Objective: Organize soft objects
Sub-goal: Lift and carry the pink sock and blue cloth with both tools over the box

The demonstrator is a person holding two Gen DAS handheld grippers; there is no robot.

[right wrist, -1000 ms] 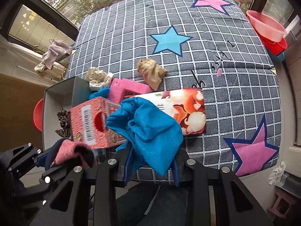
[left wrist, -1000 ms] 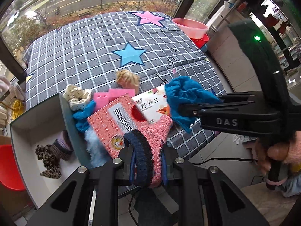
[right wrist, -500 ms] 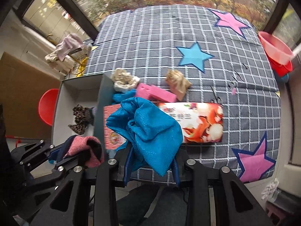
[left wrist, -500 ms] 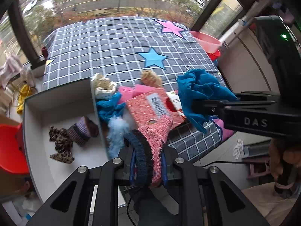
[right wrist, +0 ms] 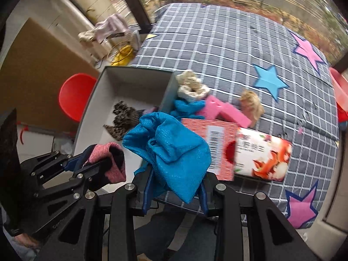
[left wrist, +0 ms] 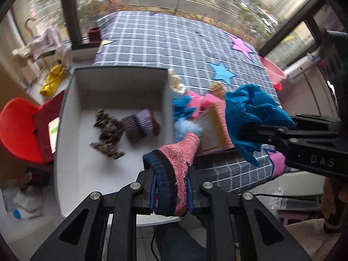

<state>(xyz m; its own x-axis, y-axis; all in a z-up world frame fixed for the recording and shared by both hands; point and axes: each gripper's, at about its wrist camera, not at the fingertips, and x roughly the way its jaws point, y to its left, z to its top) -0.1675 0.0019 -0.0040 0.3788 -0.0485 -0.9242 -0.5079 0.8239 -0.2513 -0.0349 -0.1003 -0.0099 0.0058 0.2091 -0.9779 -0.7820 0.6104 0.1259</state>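
Large windows back a bed covered by a grey checked quilt point(right wrist: 228, 43) with star patches. At its near edge sits a white box point(left wrist: 71, 117) containing a leopard-print piece point(left wrist: 107, 133) and a striped purple sock point(left wrist: 139, 127).

Left gripper point(left wrist: 171, 191): fingers clamped on a pink knit sock point(left wrist: 178, 161) with navy cuff, held ahead of the fingertips, over the box's near corner.

Right gripper point(right wrist: 175, 192): fingers closed narrowly on a bunched blue cloth point(right wrist: 171, 152), which rises beyond the fingertips. Past it lies a red carton point(right wrist: 217, 145), with pink foam blocks point(right wrist: 226, 111) farther on.
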